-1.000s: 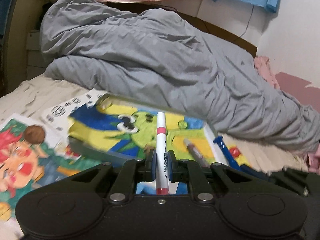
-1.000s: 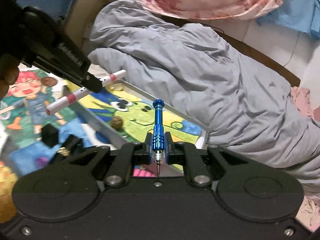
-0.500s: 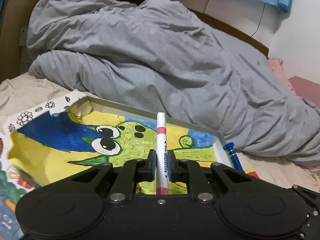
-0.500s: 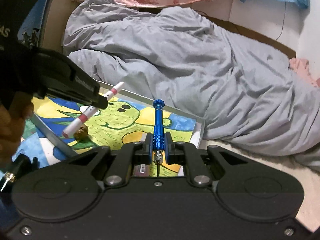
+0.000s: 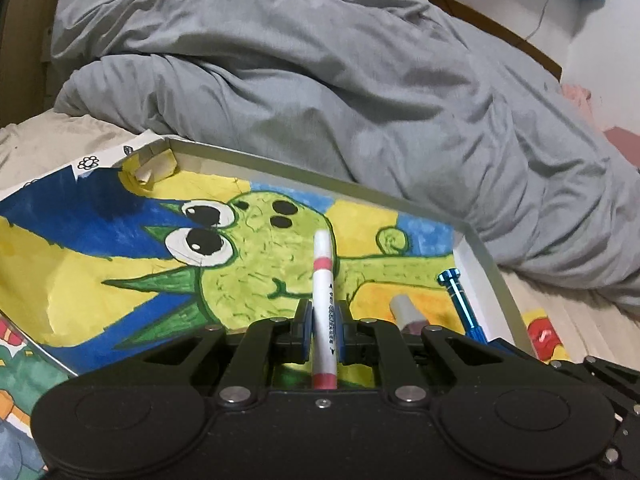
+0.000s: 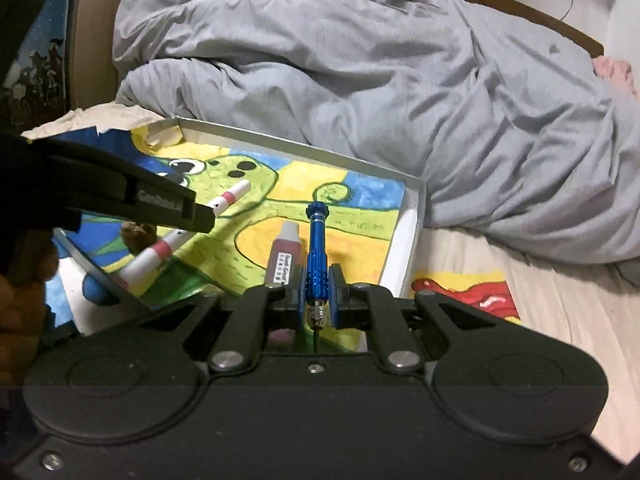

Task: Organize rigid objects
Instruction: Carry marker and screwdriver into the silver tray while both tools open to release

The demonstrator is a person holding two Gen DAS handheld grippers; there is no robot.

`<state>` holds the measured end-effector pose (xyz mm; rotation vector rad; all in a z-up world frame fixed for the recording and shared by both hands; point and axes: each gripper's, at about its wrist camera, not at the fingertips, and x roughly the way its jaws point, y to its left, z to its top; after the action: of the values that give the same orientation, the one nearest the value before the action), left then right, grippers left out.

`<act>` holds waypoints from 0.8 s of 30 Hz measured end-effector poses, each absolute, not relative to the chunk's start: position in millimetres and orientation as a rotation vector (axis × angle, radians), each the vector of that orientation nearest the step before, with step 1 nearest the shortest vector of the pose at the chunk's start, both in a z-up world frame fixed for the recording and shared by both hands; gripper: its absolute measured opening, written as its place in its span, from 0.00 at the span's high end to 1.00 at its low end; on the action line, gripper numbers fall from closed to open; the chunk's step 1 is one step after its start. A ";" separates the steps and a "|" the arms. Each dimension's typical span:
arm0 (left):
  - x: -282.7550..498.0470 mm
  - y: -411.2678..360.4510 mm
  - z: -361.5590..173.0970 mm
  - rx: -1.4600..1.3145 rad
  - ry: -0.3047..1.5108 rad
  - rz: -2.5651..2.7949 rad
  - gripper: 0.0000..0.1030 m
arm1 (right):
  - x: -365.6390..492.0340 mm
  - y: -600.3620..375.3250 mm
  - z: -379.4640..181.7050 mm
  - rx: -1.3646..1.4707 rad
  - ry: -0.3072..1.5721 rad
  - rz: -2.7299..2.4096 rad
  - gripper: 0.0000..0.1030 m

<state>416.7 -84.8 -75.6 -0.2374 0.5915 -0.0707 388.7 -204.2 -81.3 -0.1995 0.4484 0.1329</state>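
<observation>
A shallow grey tray [image 5: 320, 169] lined with a green cartoon drawing lies on the bed. My left gripper [image 5: 323, 322] is shut on a white marker [image 5: 322, 276] with pink bands, held over the tray's middle. My right gripper [image 6: 318, 294] is shut on a blue screwdriver [image 6: 316, 246], handle pointing forward, over the tray's right part [image 6: 416, 216]. In the right wrist view the left gripper [image 6: 196, 216] and its marker [image 6: 232, 196] show at the left. A pink tube [image 6: 286, 252] with a pale cap lies in the tray beside the screwdriver. The screwdriver [image 5: 460, 304] and the tube [image 5: 404, 312] also show in the left wrist view.
A rumpled grey duvet [image 5: 340, 80] rises right behind the tray's far rim. A brown nut-like ball [image 6: 138, 234] lies in the tray. More drawings [image 6: 468, 292] lie on the cream sheet around the tray. A person's hand [image 6: 24, 280] holds the left gripper.
Both grippers have come forward and down over the tray, each keeping its grip. The tray now fills the lower part of both views, and the pink tube has come into sight.
</observation>
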 end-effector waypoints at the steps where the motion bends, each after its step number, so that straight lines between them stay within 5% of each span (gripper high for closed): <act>1: 416.1 -85.2 -76.1 -0.231 0.595 -0.079 0.88 | 391.1 -205.1 -82.0 -0.198 0.456 0.133 0.95; 10: 421.4 -85.0 -78.9 -0.280 0.639 -0.053 0.80 | 384.3 -202.0 -76.3 -0.200 0.460 0.122 0.92; 17: 402.6 -81.3 -55.9 -0.253 0.583 -0.048 0.62 | 362.1 -203.9 -52.1 -0.191 0.426 0.109 0.59; 24: 353.0 -57.6 -13.7 -0.226 0.465 -0.002 0.27 | 317.9 -210.4 -12.3 -0.107 0.341 0.108 0.29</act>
<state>353.0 -57.6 -13.7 -0.2264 0.4645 -0.0019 317.9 -210.4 -12.3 -0.1074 0.3405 0.1082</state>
